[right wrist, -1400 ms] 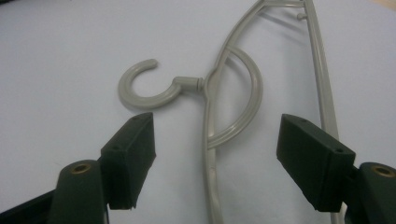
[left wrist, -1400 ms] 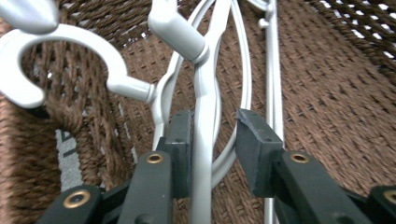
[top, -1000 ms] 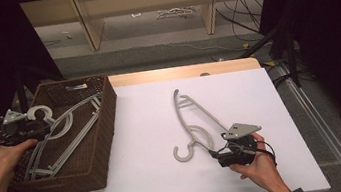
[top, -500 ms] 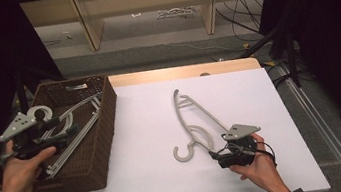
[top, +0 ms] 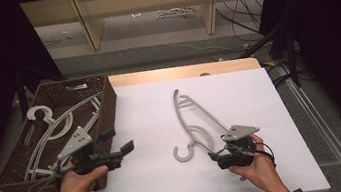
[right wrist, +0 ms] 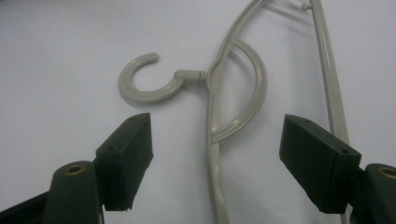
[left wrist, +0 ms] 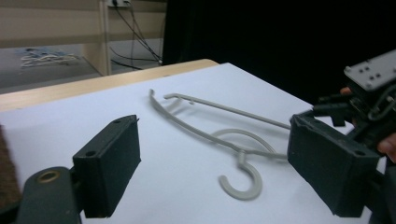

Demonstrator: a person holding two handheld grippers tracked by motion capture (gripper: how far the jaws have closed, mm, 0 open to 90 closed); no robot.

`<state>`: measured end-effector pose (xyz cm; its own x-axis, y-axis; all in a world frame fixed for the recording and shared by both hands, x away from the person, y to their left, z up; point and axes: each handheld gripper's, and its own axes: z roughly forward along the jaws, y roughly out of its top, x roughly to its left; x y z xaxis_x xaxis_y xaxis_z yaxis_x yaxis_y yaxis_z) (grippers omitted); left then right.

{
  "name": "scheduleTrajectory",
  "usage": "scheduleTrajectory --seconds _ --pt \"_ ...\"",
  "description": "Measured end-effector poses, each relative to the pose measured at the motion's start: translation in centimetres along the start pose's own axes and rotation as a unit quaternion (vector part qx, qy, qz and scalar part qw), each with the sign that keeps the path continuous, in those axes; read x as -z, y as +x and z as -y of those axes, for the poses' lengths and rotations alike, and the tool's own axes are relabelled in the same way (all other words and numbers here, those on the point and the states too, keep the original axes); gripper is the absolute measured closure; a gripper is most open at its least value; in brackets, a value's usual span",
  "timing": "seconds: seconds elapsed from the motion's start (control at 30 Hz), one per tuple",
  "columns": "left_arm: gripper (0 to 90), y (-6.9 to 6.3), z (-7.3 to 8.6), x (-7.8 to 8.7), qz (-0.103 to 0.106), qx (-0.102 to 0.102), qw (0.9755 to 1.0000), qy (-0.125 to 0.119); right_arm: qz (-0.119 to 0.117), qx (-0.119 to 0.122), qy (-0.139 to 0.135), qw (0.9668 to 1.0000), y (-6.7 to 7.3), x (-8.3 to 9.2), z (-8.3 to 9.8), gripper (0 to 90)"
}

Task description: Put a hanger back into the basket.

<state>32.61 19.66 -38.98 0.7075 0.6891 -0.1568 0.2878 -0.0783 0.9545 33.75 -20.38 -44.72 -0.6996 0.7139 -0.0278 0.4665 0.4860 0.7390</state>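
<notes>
The grey hanger (top: pixel 197 122) lies flat on the white table (top: pixel 150 109), its near arm running between the wide-spread jaws of the right gripper (top: pixel 217 157), pads clear of it. The left gripper (top: pixel 117 141), beside the brown basket (top: pixel 102 93), has just been opening and stands wide and empty, the hanger well ahead of it

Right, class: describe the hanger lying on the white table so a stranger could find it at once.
Start at the white table beside the brown basket. The grey hanger lies flat there, hook toward the right tool. Unlike the hangers piled in the basket, it lies alone.
</notes>
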Motion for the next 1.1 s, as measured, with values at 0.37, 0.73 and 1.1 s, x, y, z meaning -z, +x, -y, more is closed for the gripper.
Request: scheduleTrajectory --seconds 0.37,0.73,1.1 --pt "16.7 -1.3 3.8 -1.6 0.001 -0.063 0.9977 0.024 -0.004 0.007 0.013 0.9999 0.2 -0.4 0.2 22.7" --pt "16.5 -1.7 5.0 -2.0 0.009 -0.053 0.9981 0.030 -0.004 0.022 0.061 0.9979 0.3 -1.8 0.7 20.1" --pt "16.4 -1.6 5.0 -2.2 0.002 -0.061 0.9976 0.033 -0.014 0.033 0.107 0.9937 -0.1 -3.7 0.1 40.1"
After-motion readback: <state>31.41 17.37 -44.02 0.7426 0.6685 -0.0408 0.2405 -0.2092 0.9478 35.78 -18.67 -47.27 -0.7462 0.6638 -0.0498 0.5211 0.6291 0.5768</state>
